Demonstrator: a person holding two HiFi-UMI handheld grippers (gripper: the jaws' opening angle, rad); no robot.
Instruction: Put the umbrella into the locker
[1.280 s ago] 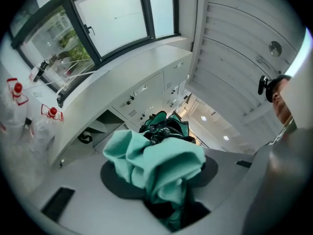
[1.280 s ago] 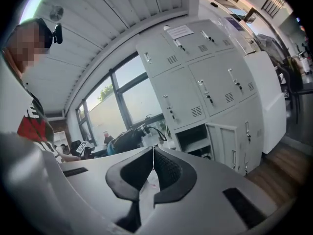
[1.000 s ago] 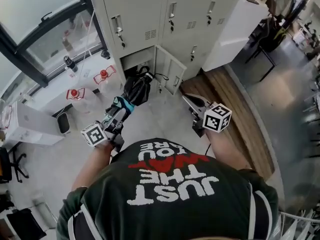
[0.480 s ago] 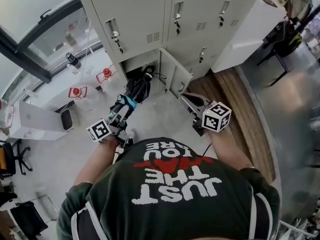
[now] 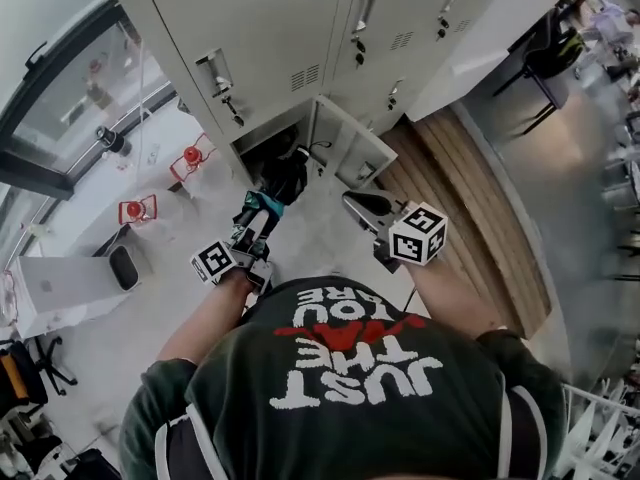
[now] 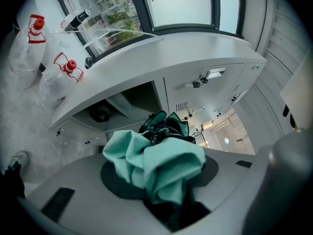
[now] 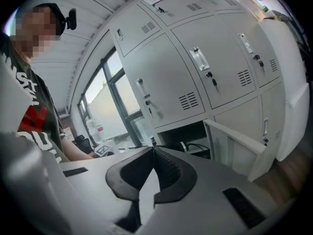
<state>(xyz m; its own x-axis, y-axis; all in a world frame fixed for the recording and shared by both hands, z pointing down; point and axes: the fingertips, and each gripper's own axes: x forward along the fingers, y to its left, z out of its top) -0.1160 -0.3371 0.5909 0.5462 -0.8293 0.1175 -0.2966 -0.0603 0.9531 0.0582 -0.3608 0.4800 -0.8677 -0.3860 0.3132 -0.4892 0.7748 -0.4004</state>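
A folded black and teal umbrella (image 5: 281,182) is in my left gripper (image 5: 254,224), which is shut on its bunched fabric; its far end reaches the mouth of the open bottom locker (image 5: 268,144). In the left gripper view the teal cloth of the umbrella (image 6: 146,155) fills the space between the jaws, with the dark locker opening (image 6: 134,99) just beyond. My right gripper (image 5: 358,206) hangs right of the umbrella, in front of the open locker door (image 5: 352,154). Its jaws meet at the tips (image 7: 152,149) with nothing between them.
Two clear bottles with red caps (image 5: 190,157) (image 5: 133,210) stand on the floor left of the locker, under the window. A white box (image 5: 62,283) lies further left. A cable (image 5: 323,149) lies inside the locker. A wooden platform (image 5: 470,218) runs along the right.
Both grippers have moved forward and down toward the lockers. The umbrella's far end has gone from short of the opening to its mouth. The left gripper has rolled.
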